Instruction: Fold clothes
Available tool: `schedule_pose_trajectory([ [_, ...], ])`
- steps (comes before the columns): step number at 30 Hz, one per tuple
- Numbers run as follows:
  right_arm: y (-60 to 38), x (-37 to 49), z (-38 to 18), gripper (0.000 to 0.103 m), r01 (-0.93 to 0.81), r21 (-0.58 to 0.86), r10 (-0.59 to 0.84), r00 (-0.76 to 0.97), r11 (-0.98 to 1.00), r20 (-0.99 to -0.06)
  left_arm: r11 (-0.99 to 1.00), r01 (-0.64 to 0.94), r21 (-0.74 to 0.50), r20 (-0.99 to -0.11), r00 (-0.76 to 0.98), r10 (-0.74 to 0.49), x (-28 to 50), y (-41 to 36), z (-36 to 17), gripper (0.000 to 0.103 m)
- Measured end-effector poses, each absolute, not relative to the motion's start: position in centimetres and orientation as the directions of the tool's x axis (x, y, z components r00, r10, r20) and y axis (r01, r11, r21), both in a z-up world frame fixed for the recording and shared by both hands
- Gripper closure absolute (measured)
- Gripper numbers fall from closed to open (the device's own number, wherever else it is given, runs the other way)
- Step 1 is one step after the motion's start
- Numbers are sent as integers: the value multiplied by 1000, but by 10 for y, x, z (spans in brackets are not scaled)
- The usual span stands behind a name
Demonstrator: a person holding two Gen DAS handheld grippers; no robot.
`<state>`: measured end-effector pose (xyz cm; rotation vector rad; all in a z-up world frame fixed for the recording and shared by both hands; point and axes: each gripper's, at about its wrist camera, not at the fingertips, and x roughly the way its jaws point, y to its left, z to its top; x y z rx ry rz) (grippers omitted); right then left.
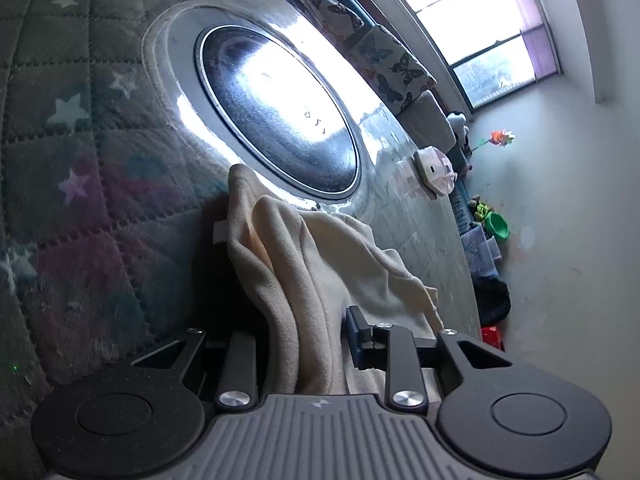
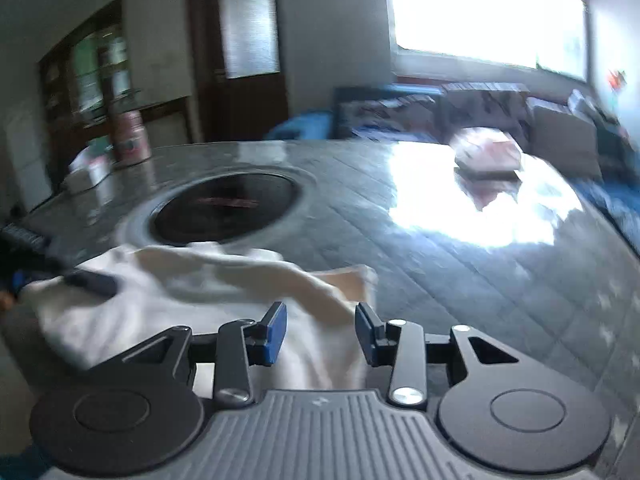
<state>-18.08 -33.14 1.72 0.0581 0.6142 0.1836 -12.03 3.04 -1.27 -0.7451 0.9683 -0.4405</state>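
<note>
A cream fleece garment [image 1: 320, 264] lies bunched on a quilted star-print cover. My left gripper [image 1: 312, 344] has thick folds of it between its fingers; the left finger is hidden behind the cloth, and only the blue pad of the right finger [image 1: 358, 336] shows. In the right wrist view the same garment [image 2: 192, 296] spreads under and ahead of my right gripper [image 2: 320, 330], which is open just above its near edge with nothing between the blue pads. The left gripper's finger [image 2: 90, 280] rests on the cloth at the far left.
A round glass panel [image 1: 276, 112] is set into the table top [image 2: 400, 240] beyond the garment. Butterfly-print cushions [image 1: 380, 52], a white box [image 1: 434, 170] and toys [image 1: 494, 224] line the far side. Folded items [image 2: 488, 156] and tins [image 2: 130, 136] stand at the back.
</note>
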Motion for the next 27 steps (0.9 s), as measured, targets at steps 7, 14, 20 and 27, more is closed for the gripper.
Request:
schedule_pose_trajectory([
  [7, -350, -163, -8, 60, -102, 224, 217, 785, 969, -580, 690, 41, -722, -586, 494, -642, -116, 28, -11, 74],
  [14, -342, -167, -4, 92, -118, 255, 248, 785, 960, -568, 716, 74, -695, -605, 478, -637, -110, 24, -8, 76],
  [20, -339, -181, 12, 94, -105, 248, 225, 821, 963, -525, 745, 141, -652, -619, 470, -630, -101, 15, 6, 84],
  [27, -349, -197, 43, 95, -63, 206, 157, 863, 976, -479, 743, 273, -611, -601, 449, -661, -81, -20, 32, 86],
])
